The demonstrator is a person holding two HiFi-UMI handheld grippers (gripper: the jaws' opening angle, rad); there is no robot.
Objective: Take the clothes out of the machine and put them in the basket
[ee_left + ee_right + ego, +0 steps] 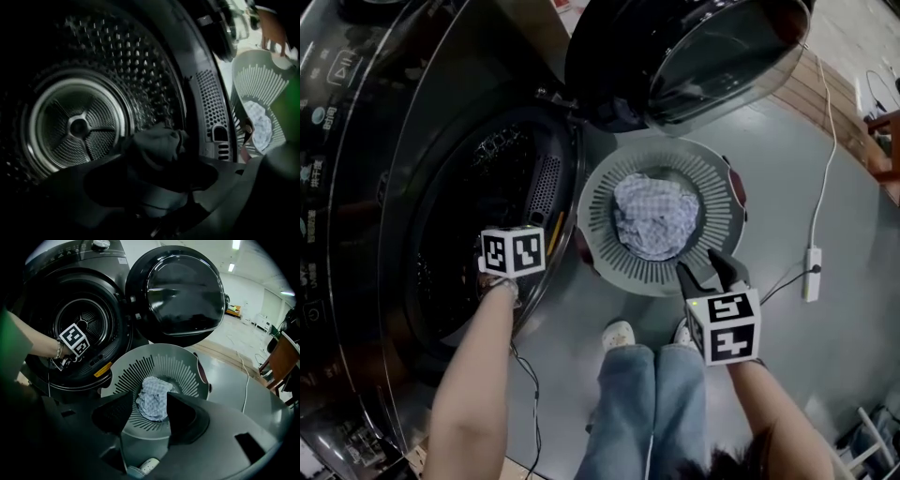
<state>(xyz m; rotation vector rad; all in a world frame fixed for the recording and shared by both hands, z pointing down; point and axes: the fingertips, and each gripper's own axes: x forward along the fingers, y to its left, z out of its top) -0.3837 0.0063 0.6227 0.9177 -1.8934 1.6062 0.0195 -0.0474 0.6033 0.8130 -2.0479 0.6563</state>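
Two grippers unloading the machine (pixel 356 187) into the basket (pixel 605 192).
Reaches the left gripper (pixel 157 161) deep into the drum (pixel 79 126), jaws clenched on a dark garment (pixel 154 143); holds the right gripper (pixel 151 397) above the basket, jaws parted and empty, over a pale checked cloth (pixel 654 216) lying at the bottom.

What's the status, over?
Left gripper inside drum, dark garment between jaws, grip unclear. Right gripper open, empty, over laundry basket. Checked cloth in basket. Nothing obstructing.

Blue jeans (pixel 647 412), white shoes (pixel 617 335), a bracelet (pixel 58 350) on the left wrist.
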